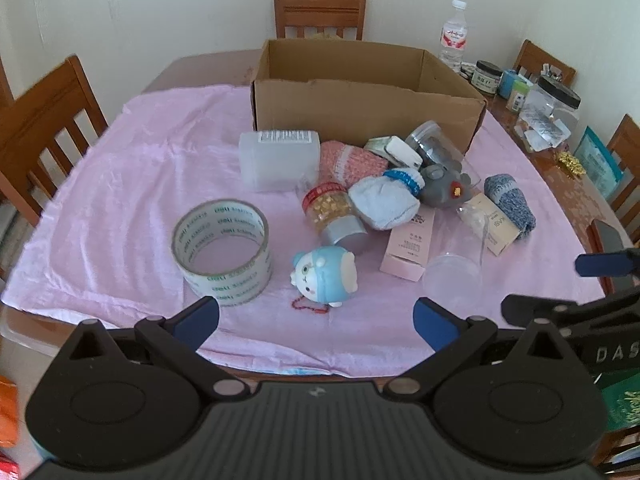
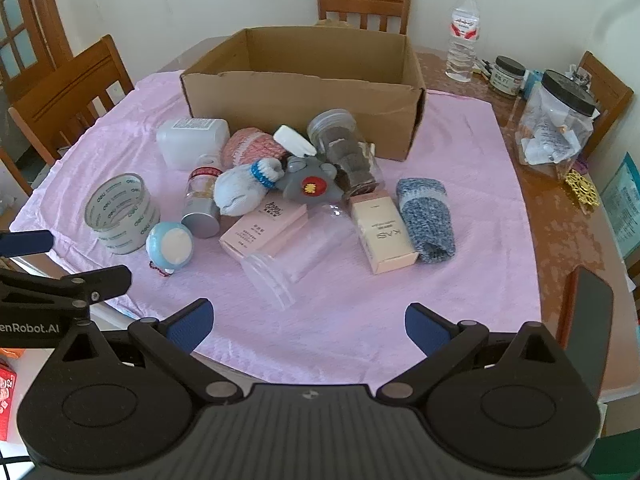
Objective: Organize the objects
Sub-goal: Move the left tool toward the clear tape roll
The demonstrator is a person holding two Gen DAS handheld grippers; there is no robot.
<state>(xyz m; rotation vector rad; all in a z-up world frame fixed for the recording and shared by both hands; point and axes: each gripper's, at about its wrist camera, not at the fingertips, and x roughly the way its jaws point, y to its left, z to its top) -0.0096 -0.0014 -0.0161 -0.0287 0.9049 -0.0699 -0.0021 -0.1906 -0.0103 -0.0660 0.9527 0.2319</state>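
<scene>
An open cardboard box (image 1: 360, 108) (image 2: 304, 100) stands at the back of a pink cloth (image 1: 120, 184) (image 2: 460, 160). In front of it lies a heap: a tape roll (image 1: 222, 242) (image 2: 120, 212), a blue plush toy (image 1: 326, 272) (image 2: 170, 246), a pink carton (image 1: 408, 246) (image 2: 262, 230), a clear cup (image 1: 452, 280) (image 2: 288, 256), a beige carton (image 2: 384, 232), a blue knit sock (image 1: 510, 206) (image 2: 426, 218), and a grey mouse toy (image 1: 444, 186) (image 2: 310, 184). My left gripper (image 1: 316, 324) hovers open near the front edge, just short of the plush toy. My right gripper (image 2: 308, 326) is open too, nothing between its fingers.
Wooden chairs (image 1: 44, 120) (image 2: 364, 4) ring the table. On the bare right side stand a water bottle (image 1: 454, 34) (image 2: 464, 30), jars (image 2: 556, 120) and packets. A dark phone-like slab (image 2: 592, 320) leans at the right edge.
</scene>
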